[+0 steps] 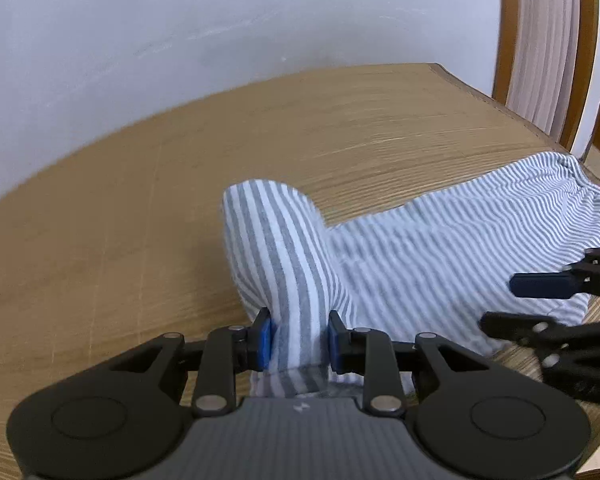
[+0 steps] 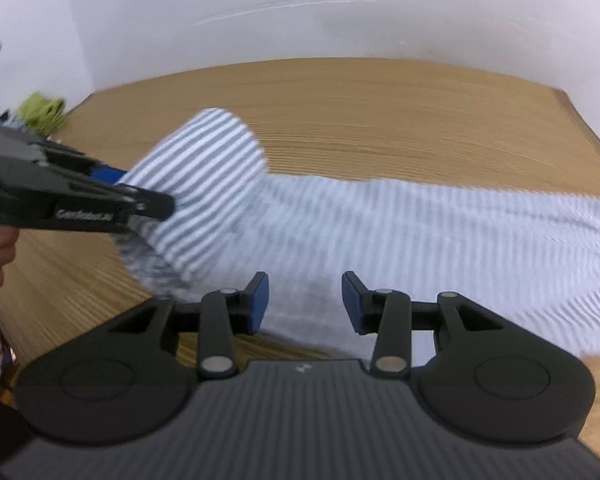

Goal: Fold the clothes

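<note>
A grey-and-white striped garment lies on the wooden table. My left gripper is shut on one end of the striped garment and holds that part lifted in a hump. It also shows in the right wrist view, at the left, gripping the raised cloth. My right gripper is open and empty, low over the near edge of the garment. In the left wrist view my right gripper comes in from the right with its fingers apart over the cloth.
A white wall stands behind the table. Wooden slats stand at the back right. A green cloth and other clothes lie off the table's left corner. Bare tabletop lies beyond the garment.
</note>
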Demonstrator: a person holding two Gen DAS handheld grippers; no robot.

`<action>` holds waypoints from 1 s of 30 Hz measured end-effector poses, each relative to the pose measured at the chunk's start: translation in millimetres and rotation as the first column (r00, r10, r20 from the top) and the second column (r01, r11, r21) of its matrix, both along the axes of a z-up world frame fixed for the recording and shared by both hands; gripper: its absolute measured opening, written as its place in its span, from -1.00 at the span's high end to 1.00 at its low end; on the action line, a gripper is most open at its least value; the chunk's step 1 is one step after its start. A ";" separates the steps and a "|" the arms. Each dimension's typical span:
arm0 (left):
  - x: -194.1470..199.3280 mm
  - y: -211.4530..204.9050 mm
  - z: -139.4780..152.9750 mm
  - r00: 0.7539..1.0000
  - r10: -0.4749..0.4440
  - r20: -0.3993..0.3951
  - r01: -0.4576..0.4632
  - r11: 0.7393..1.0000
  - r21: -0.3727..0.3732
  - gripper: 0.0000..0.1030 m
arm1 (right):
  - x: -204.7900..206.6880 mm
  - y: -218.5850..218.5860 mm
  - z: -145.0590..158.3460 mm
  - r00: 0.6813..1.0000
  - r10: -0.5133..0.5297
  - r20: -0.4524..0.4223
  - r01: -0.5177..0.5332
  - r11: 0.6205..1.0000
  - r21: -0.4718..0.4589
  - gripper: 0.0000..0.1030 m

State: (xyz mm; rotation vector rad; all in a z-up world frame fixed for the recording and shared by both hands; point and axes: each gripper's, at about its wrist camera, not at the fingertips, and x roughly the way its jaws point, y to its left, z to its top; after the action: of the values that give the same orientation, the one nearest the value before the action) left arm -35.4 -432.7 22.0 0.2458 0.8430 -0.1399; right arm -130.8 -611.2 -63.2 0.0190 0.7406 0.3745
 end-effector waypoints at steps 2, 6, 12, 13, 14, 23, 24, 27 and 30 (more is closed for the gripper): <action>1.5 -19.6 0.4 1.000 0.005 0.000 -0.005 1.000 0.015 0.44 | -2.9 -23.8 -1.4 1.000 -0.030 -0.009 0.030 0.999 0.016 0.17; 4.3 -47.5 -0.1 1.000 0.016 -0.001 -0.016 1.000 0.023 0.41 | -7.2 -57.4 -3.2 0.999 -0.050 -0.016 0.051 0.998 0.024 0.17; 7.7 -81.6 -6.2 0.999 0.035 -0.027 -0.035 0.999 0.019 0.28 | -10.5 -87.6 -5.7 0.999 -0.026 -0.027 0.026 0.999 0.027 0.16; 8.2 -86.7 -7.3 0.999 0.040 -0.033 -0.040 0.999 0.011 0.24 | -11.0 -90.4 -5.6 0.999 -0.021 -0.027 0.022 0.999 0.029 0.16; 9.6 -91.7 -9.2 0.998 0.043 -0.043 -0.043 0.999 -0.005 0.24 | -11.6 -93.3 -5.5 1.000 -0.016 -0.027 0.017 0.999 0.030 0.16; 9.0 -109.5 -22.6 0.991 0.058 -0.121 -0.070 0.992 -0.101 0.10 | -16.6 -112.6 -3.1 1.000 -0.010 -0.022 0.011 0.999 0.044 0.17; 5.4 -105.6 -17.5 0.991 0.067 -0.119 -0.081 0.989 -0.121 0.10 | -15.5 -112.8 -2.0 1.000 -0.012 -0.021 0.013 0.999 0.053 0.16; -8.2 -84.6 0.6 0.992 0.096 -0.087 -0.110 0.979 -0.170 0.09 | -9.4 -105.0 4.2 1.000 0.006 0.005 -0.007 0.996 0.091 0.15; -16.8 -56.0 12.7 0.990 0.133 -0.057 -0.141 0.971 -0.190 0.04 | -2.0 -83.8 8.2 0.998 0.049 0.025 -0.052 0.992 0.117 0.15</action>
State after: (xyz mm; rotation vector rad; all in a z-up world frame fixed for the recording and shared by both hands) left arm -52.2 -488.7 34.7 0.0011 0.8804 -0.0972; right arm -132.9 -695.0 -55.1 0.1072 0.6969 0.4659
